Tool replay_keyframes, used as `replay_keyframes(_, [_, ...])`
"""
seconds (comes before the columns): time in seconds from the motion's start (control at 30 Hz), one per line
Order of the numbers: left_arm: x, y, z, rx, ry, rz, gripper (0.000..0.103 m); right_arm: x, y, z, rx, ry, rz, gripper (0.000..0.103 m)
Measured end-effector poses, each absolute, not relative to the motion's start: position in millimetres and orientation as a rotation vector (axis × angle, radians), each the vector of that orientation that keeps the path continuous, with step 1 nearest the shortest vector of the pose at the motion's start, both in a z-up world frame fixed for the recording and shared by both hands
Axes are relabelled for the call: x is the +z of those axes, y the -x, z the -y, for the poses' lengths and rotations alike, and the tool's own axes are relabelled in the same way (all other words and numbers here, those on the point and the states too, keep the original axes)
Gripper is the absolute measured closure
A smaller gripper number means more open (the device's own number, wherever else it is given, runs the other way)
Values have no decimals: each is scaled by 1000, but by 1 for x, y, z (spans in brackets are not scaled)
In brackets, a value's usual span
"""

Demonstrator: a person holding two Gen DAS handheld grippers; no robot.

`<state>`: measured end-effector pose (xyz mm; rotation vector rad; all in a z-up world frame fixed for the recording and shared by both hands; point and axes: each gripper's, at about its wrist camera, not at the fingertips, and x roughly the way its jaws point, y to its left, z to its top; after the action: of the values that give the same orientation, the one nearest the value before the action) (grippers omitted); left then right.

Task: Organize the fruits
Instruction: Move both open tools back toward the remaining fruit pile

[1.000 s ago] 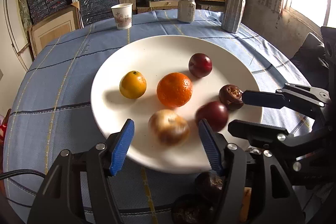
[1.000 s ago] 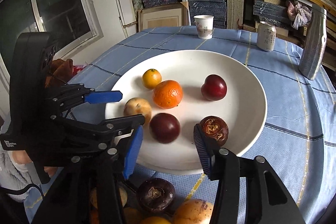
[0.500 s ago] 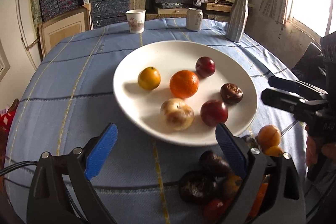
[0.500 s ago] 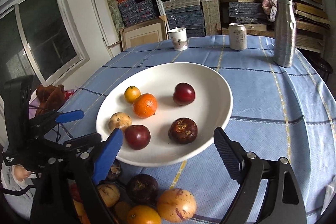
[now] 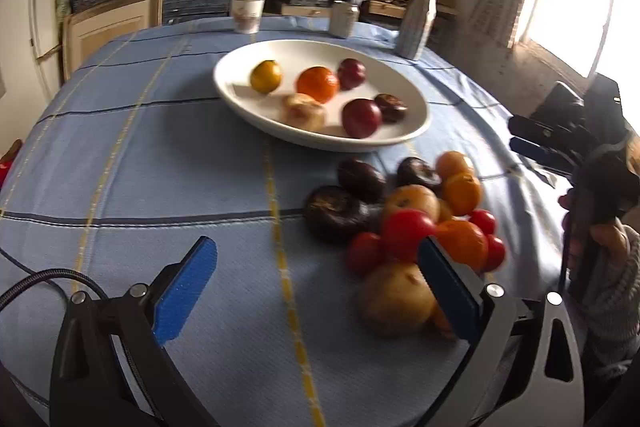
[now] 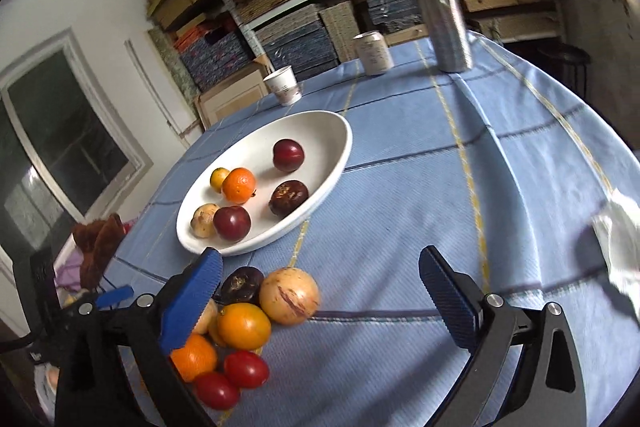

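Observation:
A white plate (image 5: 248, 107) (image 6: 332, 163) on the blue tablecloth holds several fruits: an orange (image 5: 318, 84) (image 6: 239, 185), a yellow citrus (image 5: 265, 76), a tan fruit (image 5: 303, 112), two dark red plums (image 5: 361, 117) (image 6: 288, 155) and a dark brown fruit (image 6: 289, 197). A loose pile of fruit (image 5: 412, 223) (image 6: 244, 323) lies on the cloth in front of the plate. My left gripper (image 5: 316, 291) is open and empty, low over the cloth left of the pile. My right gripper (image 6: 320, 303) is open and empty, just right of the pile.
A paper cup (image 5: 247, 14) (image 6: 283, 90), a can (image 5: 343, 19) (image 6: 373, 52) and a metal bottle (image 5: 416, 23) (image 6: 442, 15) stand at the table's far side. A white crumpled cloth (image 6: 618, 247) lies at the right. Shelves of stacked goods stand behind.
Both grippers have pulled back from the plate toward the near table edge and opened wide. The loose fruit pile has come fully into view.

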<state>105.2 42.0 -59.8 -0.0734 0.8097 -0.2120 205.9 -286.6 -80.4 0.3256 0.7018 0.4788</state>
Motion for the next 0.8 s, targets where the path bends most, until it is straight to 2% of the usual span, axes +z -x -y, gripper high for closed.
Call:
replay_keyframes(0.17, [-67,-96,-18,-241,-41,-858,5,-86,-204,303,469,-415,-707,3])
replay_keyframes(0.33, [-70,-102,-22,-226,-27,-901,4,-89,-207,294,466,-358,-744,3])
replay_keyframes(0.53, [-49,-83,-62,-14,-89,-819,4,-87,-203,296,474,-361,-738,3])
replay_keyframes(0.63, [-44,-76,-91,-1,17,-832,4,-88,-203,295,479,-349,-744,3])
replay_keyframes(0.8, [-50,-76,-74,-13,-53,-820,4,-86,-200,292,482,-330,-738,3])
